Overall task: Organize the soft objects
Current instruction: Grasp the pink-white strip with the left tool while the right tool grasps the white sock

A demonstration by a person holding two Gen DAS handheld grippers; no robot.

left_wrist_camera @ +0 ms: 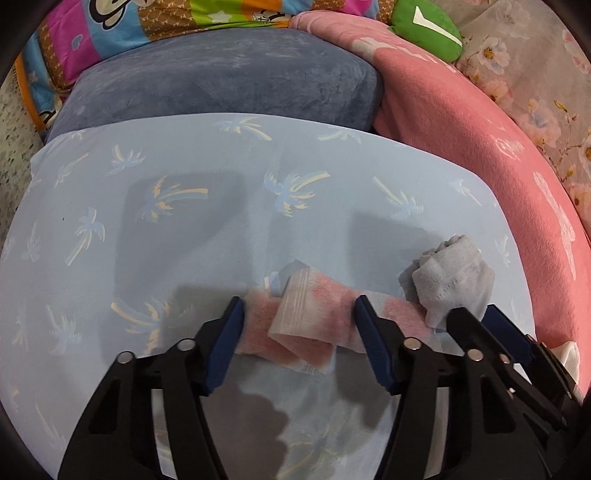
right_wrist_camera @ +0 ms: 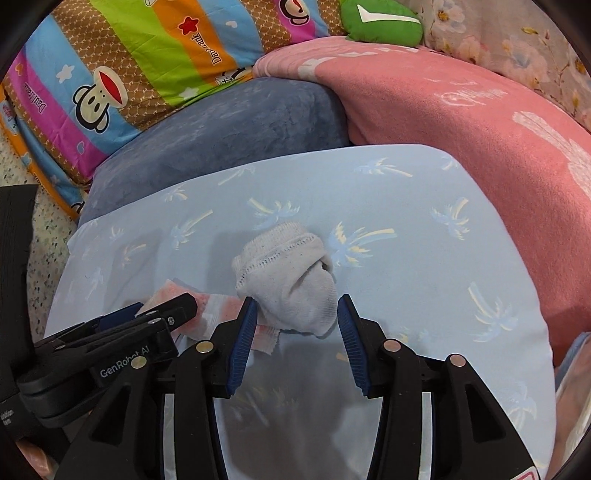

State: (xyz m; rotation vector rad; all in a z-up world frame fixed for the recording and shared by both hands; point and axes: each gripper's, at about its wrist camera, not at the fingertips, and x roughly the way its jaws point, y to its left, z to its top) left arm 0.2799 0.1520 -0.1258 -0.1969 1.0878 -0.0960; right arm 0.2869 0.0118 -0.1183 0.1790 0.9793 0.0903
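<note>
While left tongs (left_wrist_camera: 299, 317) gape | right tongs (right_wrist_camera: 295, 314) released | pink sock (left_wrist_camera: 306, 332) half-hidden

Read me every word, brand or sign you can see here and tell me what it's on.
"GenRobot AI": on the left gripper body, right wrist view.
"Daul Irank", as far as it reads, upside down: on the striped quilt, twice.
White tick sign: on the green cushion.
White script on the pink blanket: too faint to read.
Small white print at the right wrist view's left edge: blurred.

Palm-print pillow (left_wrist_camera: 184, 229) carries pink cloth (left_wrist_camera: 306, 332), grey sock (left_wrist_camera: 450, 280).
</note>
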